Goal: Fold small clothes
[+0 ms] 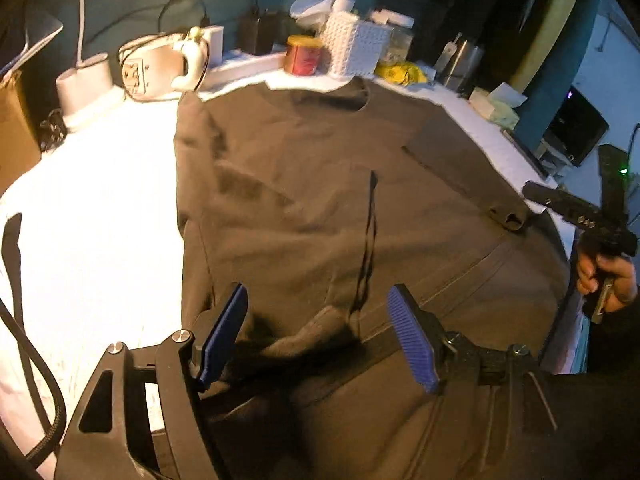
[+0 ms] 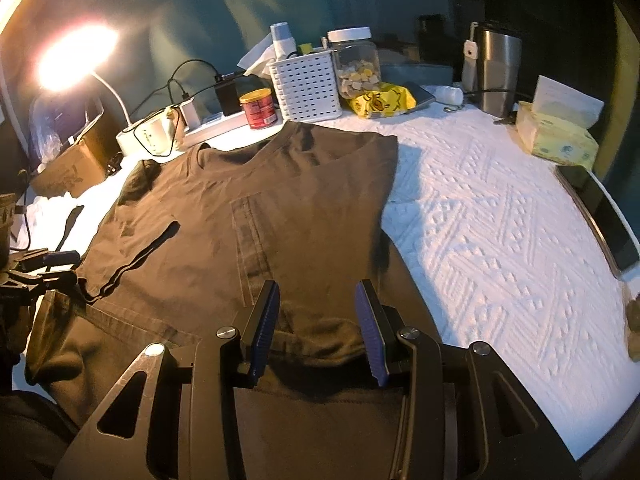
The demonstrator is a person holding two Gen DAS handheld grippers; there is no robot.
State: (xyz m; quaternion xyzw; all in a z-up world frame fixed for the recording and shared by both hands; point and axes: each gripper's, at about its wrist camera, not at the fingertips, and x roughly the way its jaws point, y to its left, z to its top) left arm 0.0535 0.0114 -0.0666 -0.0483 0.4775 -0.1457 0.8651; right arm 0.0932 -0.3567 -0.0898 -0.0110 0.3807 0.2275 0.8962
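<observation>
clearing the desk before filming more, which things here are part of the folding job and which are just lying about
Part of the job:
- dark t-shirt
- left tongs, open over its hem
- right tongs, open over its hem

Just lying about:
- red can
- white basket
- snack jar
- steel tumbler
- tissue pack
- yellow bag

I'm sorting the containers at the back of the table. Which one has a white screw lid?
The clear jar with pale snack pieces inside, right of the white slotted basket. The red can has a yellow lid; the steel tumbler a dark one.
</observation>
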